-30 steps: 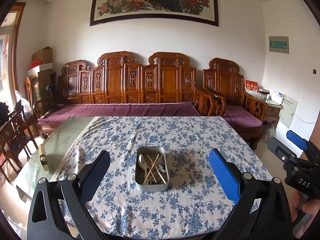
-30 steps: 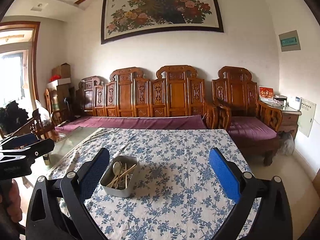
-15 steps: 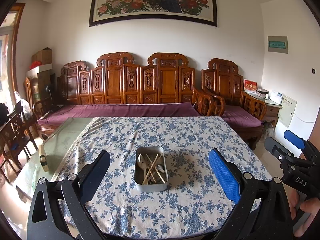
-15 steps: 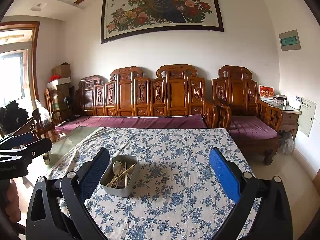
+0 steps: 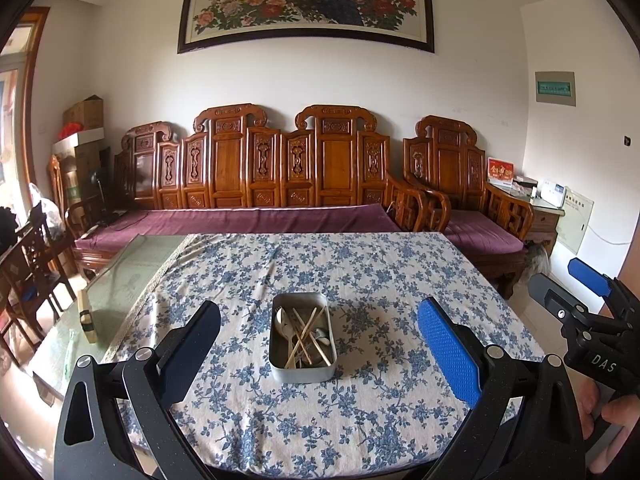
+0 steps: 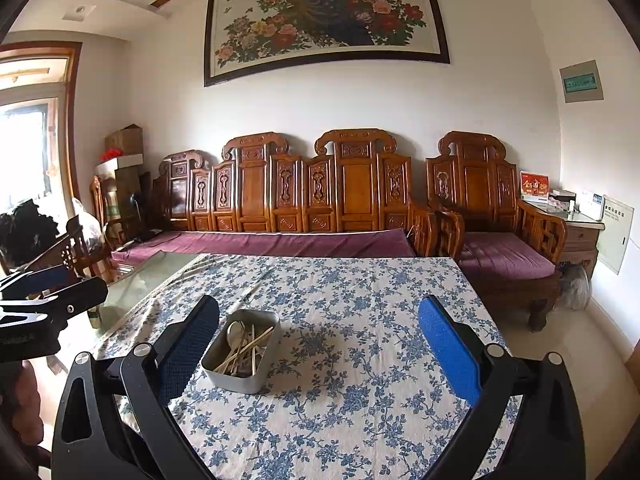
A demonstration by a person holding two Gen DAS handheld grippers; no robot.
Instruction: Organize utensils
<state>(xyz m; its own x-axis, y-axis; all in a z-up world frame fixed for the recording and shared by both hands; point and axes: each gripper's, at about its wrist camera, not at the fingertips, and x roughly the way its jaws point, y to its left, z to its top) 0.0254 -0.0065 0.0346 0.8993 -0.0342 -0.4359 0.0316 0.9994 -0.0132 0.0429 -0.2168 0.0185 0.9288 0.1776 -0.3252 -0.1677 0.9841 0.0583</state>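
Very little has shifted since a second ago: from the left wrist view the right gripper (image 5: 560, 288) has slipped slightly lower and further out at the edge of sight, while the metal tin (image 5: 303, 338) sits where it sat.

The tin rests on the flowered cloth (image 5: 360, 280) covering the surface (image 5: 116, 284), toward its near half. Inside the tin lie a pale spoon (image 5: 283, 322) and several wooden chopsticks (image 5: 308, 334), crossed loosely over one another; a second small utensil at the bottom is too unclear to name.

The left gripper (image 5: 320, 344) hovers on the near side of the tin, its fingers (image 5: 448, 350) spread wide with the tin showing in the gap between them, touching nothing. The right gripper (image 6: 320, 344) hovers to the right of the tin, fingers (image 6: 448, 350) likewise spread wide and empty; from there the tin (image 6: 240, 350) appears just beside its left finger. A hand (image 5: 608, 416) grips the right tool's handle.

Beyond the tin, past the far edge of the cloth, stands a carved wooden bench (image 5: 280, 168) with a purple cushion.
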